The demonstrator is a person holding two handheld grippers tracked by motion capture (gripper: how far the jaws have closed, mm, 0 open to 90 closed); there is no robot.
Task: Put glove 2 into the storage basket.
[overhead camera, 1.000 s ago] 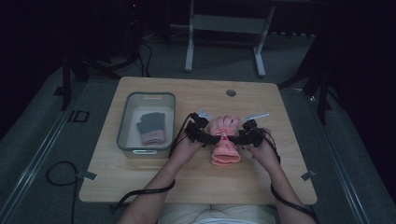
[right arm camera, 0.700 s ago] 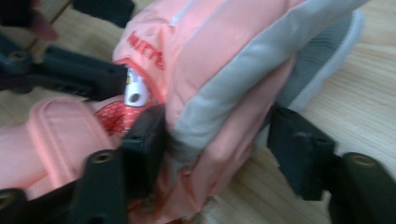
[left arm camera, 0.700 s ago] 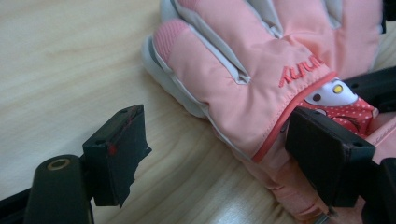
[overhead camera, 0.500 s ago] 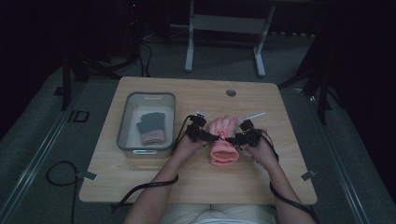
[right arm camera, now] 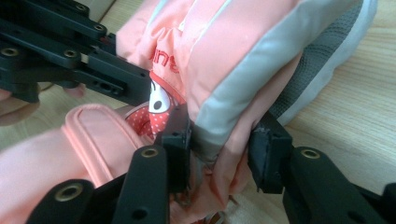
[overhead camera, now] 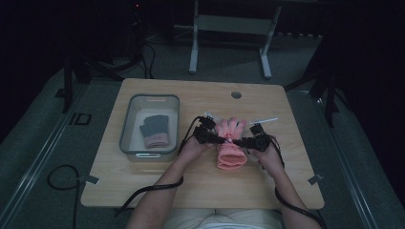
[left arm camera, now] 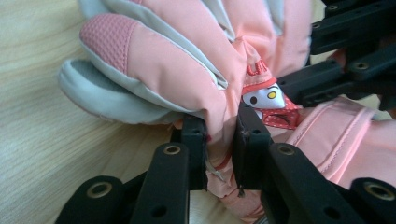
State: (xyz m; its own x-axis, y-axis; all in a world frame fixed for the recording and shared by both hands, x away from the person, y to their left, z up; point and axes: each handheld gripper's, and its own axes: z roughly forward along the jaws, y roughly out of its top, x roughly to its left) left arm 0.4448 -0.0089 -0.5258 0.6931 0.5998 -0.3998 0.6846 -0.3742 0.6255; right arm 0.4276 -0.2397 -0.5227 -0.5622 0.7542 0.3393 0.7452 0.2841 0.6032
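A: The high view looks forward and down from above the person's side of the table [overhead camera: 143, 186], well back from it.

B: And the two gripper views?

A: Each sits just beside the pink glove [overhead camera: 231, 143], facing it from opposite sides. All three share that glove [left arm camera: 187, 70] [right arm camera: 243, 60].

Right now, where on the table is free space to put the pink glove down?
Bare wood lies right of the right gripper toward the table edge, along the far edge around the round hole, and in front of the bin. The middle is crowded: both grippers pinch the pink glove.
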